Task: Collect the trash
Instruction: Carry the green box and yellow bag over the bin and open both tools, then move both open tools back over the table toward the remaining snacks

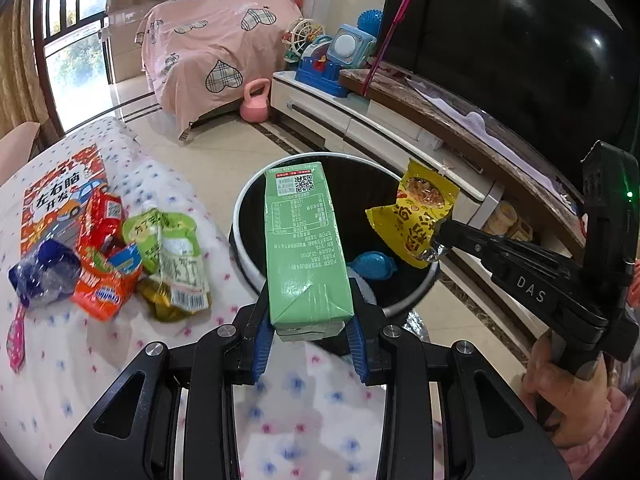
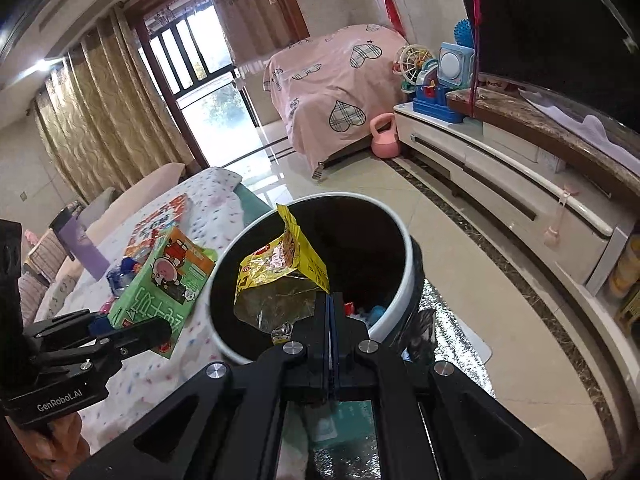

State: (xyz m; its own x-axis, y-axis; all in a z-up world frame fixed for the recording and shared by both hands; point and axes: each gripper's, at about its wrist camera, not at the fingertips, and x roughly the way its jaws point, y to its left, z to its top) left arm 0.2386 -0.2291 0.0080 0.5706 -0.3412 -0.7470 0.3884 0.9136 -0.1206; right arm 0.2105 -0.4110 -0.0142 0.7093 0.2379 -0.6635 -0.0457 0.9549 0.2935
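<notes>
Left wrist view: my left gripper (image 1: 308, 330) is clamped on a green carton (image 1: 304, 248), which sits mid-frame over the near rim of the black bin (image 1: 248, 200). At right of the frame my right gripper (image 1: 438, 240) pinches a yellow snack bag (image 1: 416, 212) over the bin's right rim. More wrappers (image 1: 120, 264) lie at left on the dotted cloth (image 1: 120, 380). In the right wrist view the blue pads (image 2: 331, 320) are closed on the torn bag, centre frame, above the bin's opening.
</notes>
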